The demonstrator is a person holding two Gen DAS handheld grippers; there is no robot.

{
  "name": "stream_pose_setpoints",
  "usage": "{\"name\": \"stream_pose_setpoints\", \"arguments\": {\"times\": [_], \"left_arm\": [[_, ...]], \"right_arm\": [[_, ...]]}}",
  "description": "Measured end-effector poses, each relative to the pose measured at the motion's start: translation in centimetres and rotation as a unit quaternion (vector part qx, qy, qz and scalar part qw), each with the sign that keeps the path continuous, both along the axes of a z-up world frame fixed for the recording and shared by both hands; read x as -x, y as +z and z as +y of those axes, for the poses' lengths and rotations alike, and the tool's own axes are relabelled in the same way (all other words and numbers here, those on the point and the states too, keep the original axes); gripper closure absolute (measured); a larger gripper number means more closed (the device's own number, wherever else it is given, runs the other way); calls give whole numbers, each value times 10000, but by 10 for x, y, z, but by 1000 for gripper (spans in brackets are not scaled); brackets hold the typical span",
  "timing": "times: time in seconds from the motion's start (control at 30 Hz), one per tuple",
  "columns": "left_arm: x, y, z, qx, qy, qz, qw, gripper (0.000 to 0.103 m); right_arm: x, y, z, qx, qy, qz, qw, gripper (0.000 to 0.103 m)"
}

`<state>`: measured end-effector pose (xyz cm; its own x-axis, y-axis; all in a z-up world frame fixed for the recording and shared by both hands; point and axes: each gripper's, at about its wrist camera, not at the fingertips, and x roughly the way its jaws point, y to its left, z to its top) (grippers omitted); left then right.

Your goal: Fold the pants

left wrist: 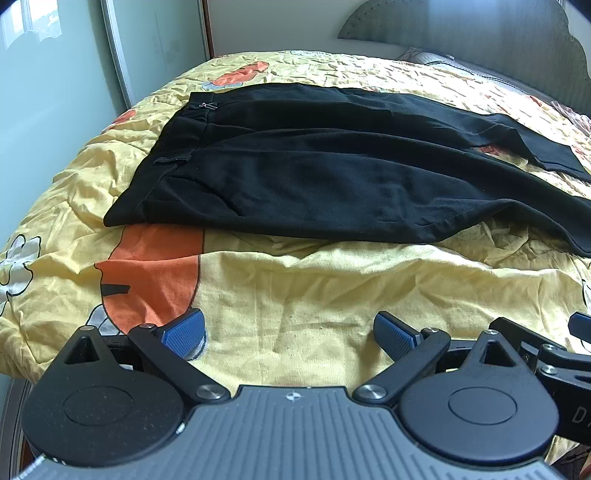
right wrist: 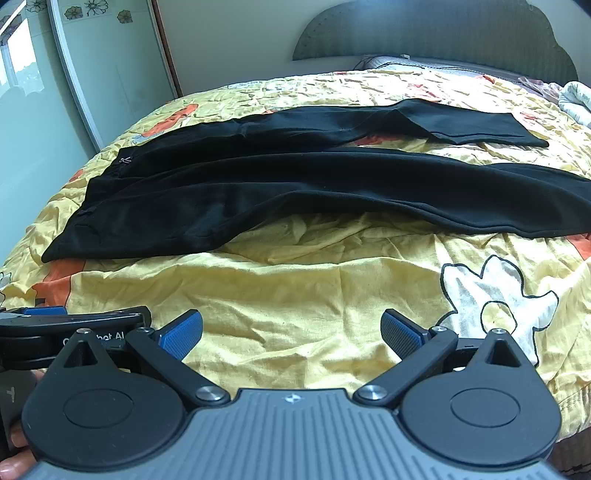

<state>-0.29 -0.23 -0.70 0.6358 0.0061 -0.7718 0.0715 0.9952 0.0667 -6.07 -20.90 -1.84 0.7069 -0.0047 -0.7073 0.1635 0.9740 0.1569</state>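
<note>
Your black pants [left wrist: 332, 173] lie spread flat across the middle of the frame on the bed, over a rumpled yellow quilt [left wrist: 295, 288] with orange and white cartoon prints; the waistband sits at centre left and both legs run off to the right, the farther leg ending at a cuff in the upper right of the right wrist view, the nearer leg passing out of the right edge. Your left tongs [left wrist: 288, 332] sit at the bottom centre of their own view with the blue pads [left wrist: 184, 332] well apart, gripping nothing, hovering over bare quilt short of the pants' near edge. Your right tongs [right wrist: 291, 332] are likewise spread wide at the bottom of their view, empty, above the quilt near a white flower print [right wrist: 498, 295]. The two tools are side by side, each showing at the edge of the other's view. A grey headboard [right wrist: 424, 33] fills the upper right, and a pale sliding door [left wrist: 55, 74] the upper left
</note>
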Motion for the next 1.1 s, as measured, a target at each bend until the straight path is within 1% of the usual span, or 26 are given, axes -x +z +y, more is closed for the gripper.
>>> {"name": "stream_pose_setpoints", "arguments": {"times": [1.1], "left_arm": [[-1, -1, -1, -45, -26, -32, 10000, 3]], "right_arm": [[-1, 1, -1, -98, 106, -22, 9999, 0]]}}
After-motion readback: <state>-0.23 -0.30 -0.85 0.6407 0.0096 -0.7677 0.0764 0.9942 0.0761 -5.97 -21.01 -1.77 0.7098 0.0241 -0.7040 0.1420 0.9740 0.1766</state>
